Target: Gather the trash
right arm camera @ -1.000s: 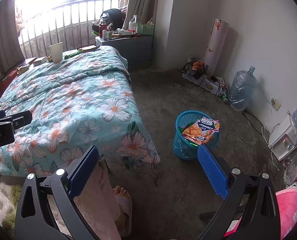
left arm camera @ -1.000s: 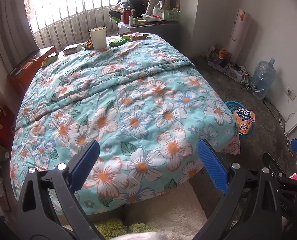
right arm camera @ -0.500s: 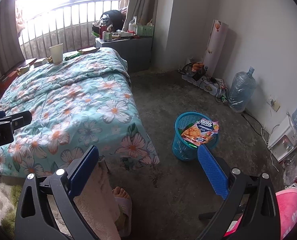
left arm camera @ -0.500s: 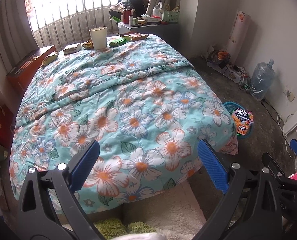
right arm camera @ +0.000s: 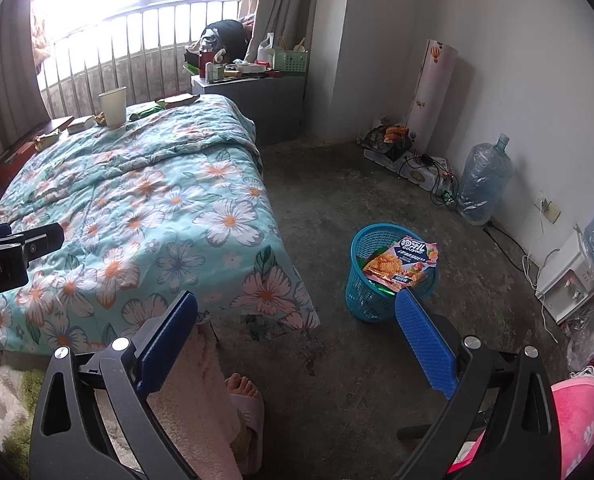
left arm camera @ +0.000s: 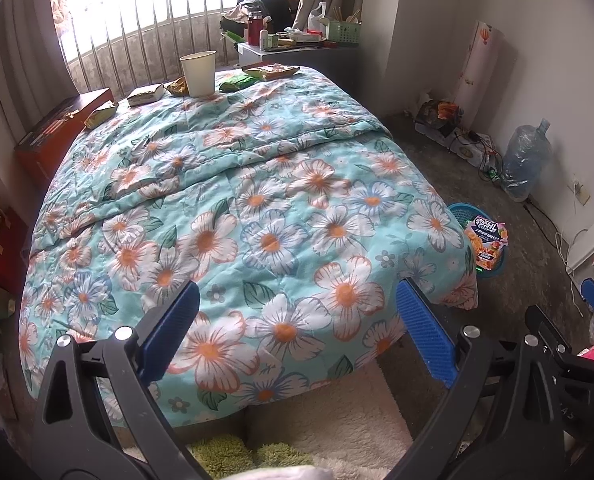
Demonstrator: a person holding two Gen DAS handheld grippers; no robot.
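Reaching for wrappers (left arm camera: 145, 94) at the bed's (left arm camera: 257, 220) far edge, both tongs (left arm camera: 293, 328) (right arm camera: 295, 330), spread and empty, are risking tipping the cup (left arm camera: 198, 73).

Your way across the bed (left arm camera: 257, 200) is wide open: the flowered quilt lies bare from the near edge to the far end, where a paper cup (left arm camera: 198, 73) stands upright with snack wrappers (left arm camera: 145, 94) lying on both sides of it and the window railing (left arm camera: 137, 28) right behind. On the floor you have a clear stretch of concrete (right arm camera: 337, 184) between the bed and the wall, with only the blue basket (right arm camera: 361, 292) standing in it, a chip bag (right arm camera: 401, 264) lying across its mouth. Along the wall, a water jug (right arm camera: 483, 180), a power strip with cables (right arm camera: 425, 166) and a grey cabinet (right arm camera: 265, 104) crowd the edges, and your own slippered foot (right arm camera: 245, 400) stands just by the bed corner.
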